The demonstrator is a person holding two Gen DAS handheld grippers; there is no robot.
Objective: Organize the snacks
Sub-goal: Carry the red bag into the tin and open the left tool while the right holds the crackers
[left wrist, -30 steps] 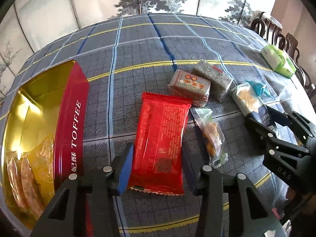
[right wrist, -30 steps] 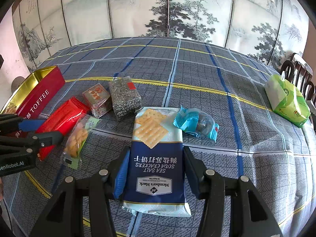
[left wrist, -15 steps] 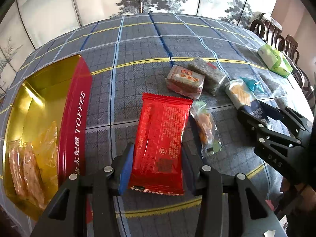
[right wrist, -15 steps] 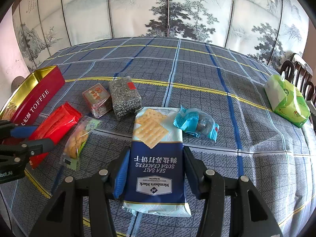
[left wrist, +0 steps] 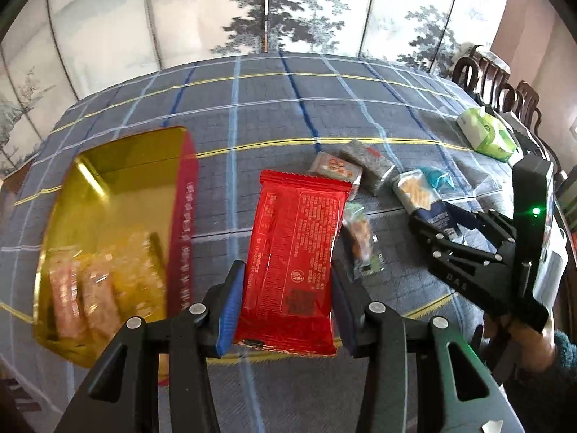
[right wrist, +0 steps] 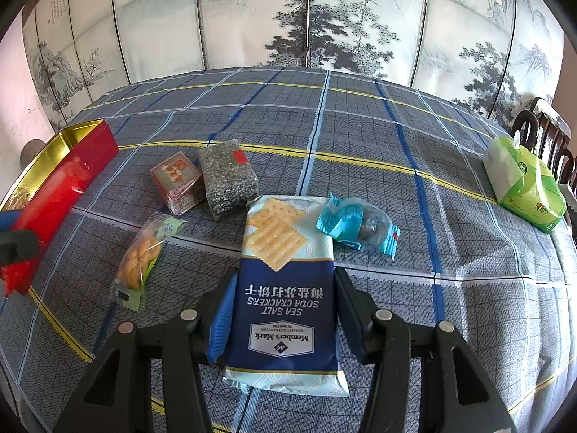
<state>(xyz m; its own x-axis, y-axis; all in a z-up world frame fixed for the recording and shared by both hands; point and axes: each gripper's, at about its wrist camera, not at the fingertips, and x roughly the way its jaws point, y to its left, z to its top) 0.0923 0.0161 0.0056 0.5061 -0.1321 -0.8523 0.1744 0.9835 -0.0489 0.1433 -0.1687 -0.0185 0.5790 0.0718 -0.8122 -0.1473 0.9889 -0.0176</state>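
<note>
Glossy red snack packet (left wrist: 294, 263), zigzag-edged, printed with small text

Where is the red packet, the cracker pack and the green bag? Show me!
red packet (left wrist: 294, 263): left wrist view, middle of its printed back.
cracker pack (right wrist: 285, 310): right wrist view, dark blue part with the words.
green bag (right wrist: 524, 184): right wrist view, middle of its side.

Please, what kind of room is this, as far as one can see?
Probably a dining room in a home: a large table under a plaid tablecloth, dark carved wooden chairs at its edge, and a painted folding screen with ink landscapes behind it.
</note>
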